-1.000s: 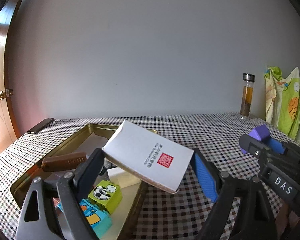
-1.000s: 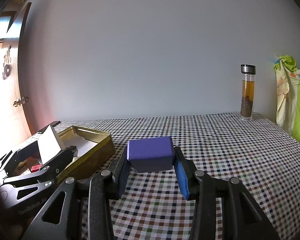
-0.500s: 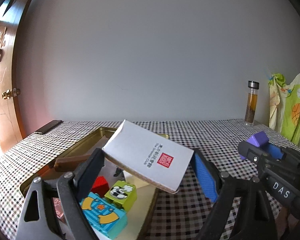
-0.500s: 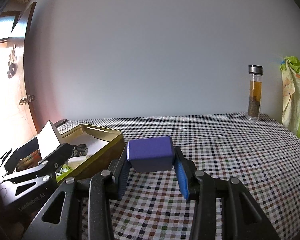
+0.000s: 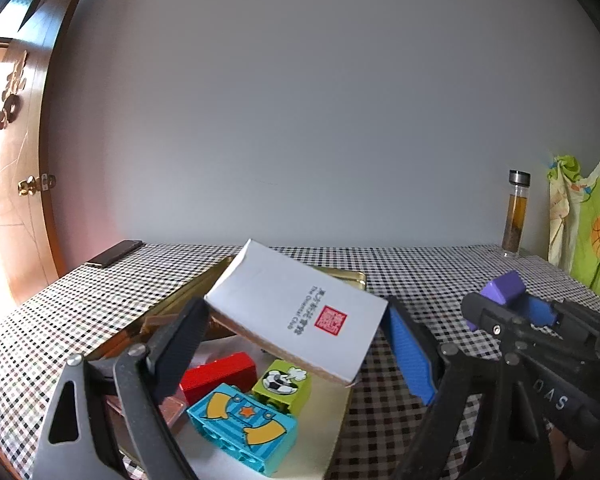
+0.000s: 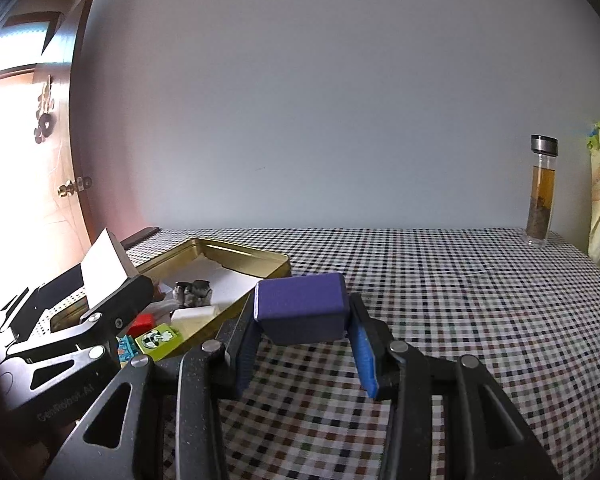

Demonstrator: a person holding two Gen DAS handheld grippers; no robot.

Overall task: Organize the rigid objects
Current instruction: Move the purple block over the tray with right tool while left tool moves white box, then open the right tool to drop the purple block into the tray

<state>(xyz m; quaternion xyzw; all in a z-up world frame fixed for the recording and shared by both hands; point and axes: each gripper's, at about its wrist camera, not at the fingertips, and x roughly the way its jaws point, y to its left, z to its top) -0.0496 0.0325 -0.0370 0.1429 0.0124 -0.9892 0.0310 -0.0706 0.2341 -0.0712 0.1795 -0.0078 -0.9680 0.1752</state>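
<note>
**benchwatcher:** Purple block (image 6: 302, 307) is the nearest thing from where I'm standing, clamped between the right gripper's (image 6: 303, 334) pads and held up off the checked tablecloth (image 6: 440, 300), just right of the gold tin (image 6: 260, 258). The left gripper (image 5: 296, 344) has its jaws spread wide around a white box (image 5: 296, 312), which sits tilted between the pads, hanging over the tin's near end. Under it in the tin: a blue patterned brick (image 5: 244, 424), a green football brick (image 5: 284, 384) and a red brick (image 5: 220, 372). Way at the back there's a glass bottle (image 6: 542, 192) by the wall.

**tinkerer_22:** So both hands are loaded. Which goes in first?

**benchwatcher:** My guess is the white box, since it's already above the tin. The near end is crowded though, so I'd carry it on toward the barer white-lined far part, level it out, lower it flat, and only then let go. Dropped tilted, it'd probably land on the bricks and sit crooked.

**tinkerer_22:** And the purple one?

**benchwatcher:** Hold it clear until the left hand's out, then tuck it in beside the box. The two grippers are close enough to bump.
</note>
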